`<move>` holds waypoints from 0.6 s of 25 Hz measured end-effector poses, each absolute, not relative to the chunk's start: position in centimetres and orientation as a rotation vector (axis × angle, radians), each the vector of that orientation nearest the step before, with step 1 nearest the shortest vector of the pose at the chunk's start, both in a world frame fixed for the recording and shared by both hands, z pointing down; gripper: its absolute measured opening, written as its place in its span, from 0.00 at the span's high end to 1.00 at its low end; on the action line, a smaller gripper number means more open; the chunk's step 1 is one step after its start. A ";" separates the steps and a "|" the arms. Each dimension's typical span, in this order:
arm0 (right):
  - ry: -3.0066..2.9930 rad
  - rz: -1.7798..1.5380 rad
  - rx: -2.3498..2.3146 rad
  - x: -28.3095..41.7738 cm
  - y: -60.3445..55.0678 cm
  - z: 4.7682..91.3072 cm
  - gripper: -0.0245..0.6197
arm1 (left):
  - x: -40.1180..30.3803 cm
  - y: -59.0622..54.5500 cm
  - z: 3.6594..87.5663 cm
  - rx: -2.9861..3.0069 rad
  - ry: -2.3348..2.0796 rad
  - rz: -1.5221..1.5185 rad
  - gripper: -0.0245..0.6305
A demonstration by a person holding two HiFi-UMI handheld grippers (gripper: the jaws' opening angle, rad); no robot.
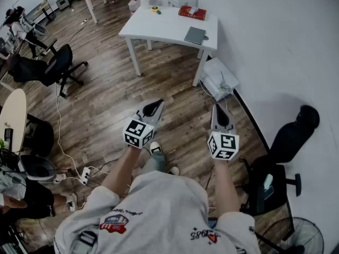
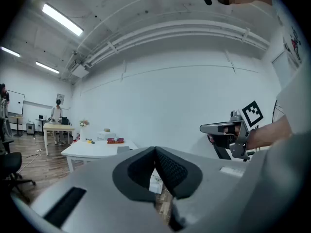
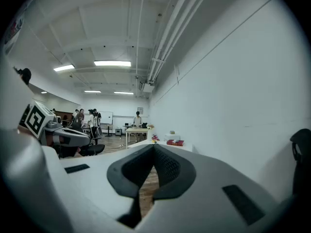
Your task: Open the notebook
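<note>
Both tools out front, level. Left tool (image 1: 153, 109) is pinched together w/ nothing in it; right tool (image 1: 220, 112) the same, jaws meeting, empty. The notebook (image 1: 195, 35) — we take the flat grey one for it — lies closed on the white worktop (image 1: 153, 28), well apart from us, near the front-right corner; a red book (image 1: 192, 12) sits further back.

So the step in hand, as we read it, is the approach; nothing touched yet. To do it well we'd walk in square to the front edge and part the jaws before reaching; one tool steadies the notebook flat, the other catches the cover's free edge & swings it over. Which side the spine is on we can't tell from here; worth checking up close.

Room: bare floor between us and the worktop, so a straight walk-in looks fine. The wall runs close on the right; a white box (image 1: 220, 78) sits on the floor by the right-hand leg; a black chair (image 1: 283, 142) is just beside our right arm; cables (image 1: 59, 131) trail on the left. The notebook is near the edge — lift the cover, don't shove.
</note>
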State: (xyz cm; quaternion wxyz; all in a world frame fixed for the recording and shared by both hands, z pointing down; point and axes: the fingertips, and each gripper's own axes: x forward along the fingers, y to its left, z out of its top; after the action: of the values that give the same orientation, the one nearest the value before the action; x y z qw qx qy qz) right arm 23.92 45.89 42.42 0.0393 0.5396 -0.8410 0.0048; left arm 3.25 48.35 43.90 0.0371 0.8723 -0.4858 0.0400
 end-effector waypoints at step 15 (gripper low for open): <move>-2.549 0.130 1.708 22.4 40.7 45.0 0.83 | 1.4 43.5 46.0 2.637 -1.470 0.125 0.96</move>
State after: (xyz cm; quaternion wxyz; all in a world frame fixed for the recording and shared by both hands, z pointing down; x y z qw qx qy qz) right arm 22.35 40.72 45.02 0.0355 0.5558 -0.8295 0.0422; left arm 1.36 43.50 45.98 0.0600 0.8710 -0.4858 0.0413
